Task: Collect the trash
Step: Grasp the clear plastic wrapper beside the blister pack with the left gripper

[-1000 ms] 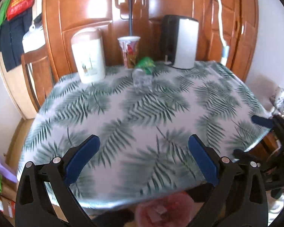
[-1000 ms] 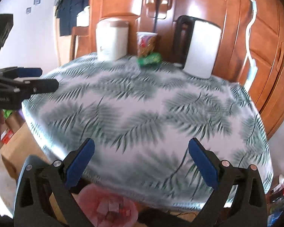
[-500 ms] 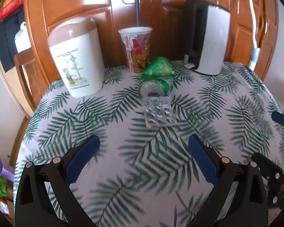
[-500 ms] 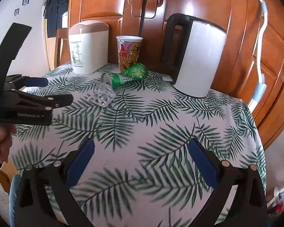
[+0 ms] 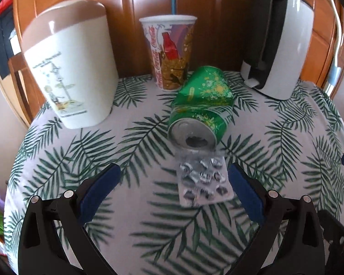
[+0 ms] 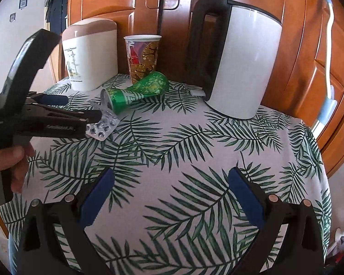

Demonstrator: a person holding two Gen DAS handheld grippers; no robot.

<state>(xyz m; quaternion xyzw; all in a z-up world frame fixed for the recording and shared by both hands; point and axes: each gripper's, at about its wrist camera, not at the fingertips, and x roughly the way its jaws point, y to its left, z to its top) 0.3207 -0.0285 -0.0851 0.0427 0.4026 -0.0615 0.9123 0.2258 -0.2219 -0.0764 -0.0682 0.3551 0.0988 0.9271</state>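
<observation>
Both sets of jaws stand wide apart with nothing between them. On the left gripper (image 5: 173, 178) the blue pads now frame the near end of the empty pill sheet (image 5: 203, 182), the right-hand pad just beside its edge and the other well off to the side. A second ago that gripper was back at the table's near rim, with the trash small and far away; it has since pushed in across the leaf-print tablecloth (image 5: 135, 144) and the sheet has come up between its fingers. I take that to mean the pill sheet is the first piece to be collected, and that the reach is nearly finished, with only the lowering and the squeeze left.

Just behind the sheet, touching or overlapping its far edge, lies the crushed green can (image 5: 200, 112) on its side, mouth toward the gripper. Behind that stands a paper cup (image 5: 169, 52), with a small lidded bin (image 5: 68, 66) to the left and a kettle (image 5: 278, 45) to the right.

From the right-hand view, the left gripper is held level and low over the table, its tips over the sheet's near corner, a hand (image 6: 10, 160) wrapped round its grip. The right gripper (image 6: 170, 194) has also moved in from the table edge, yet it hangs back over bare cloth, well apart from the trash, pointing at the kettle.
</observation>
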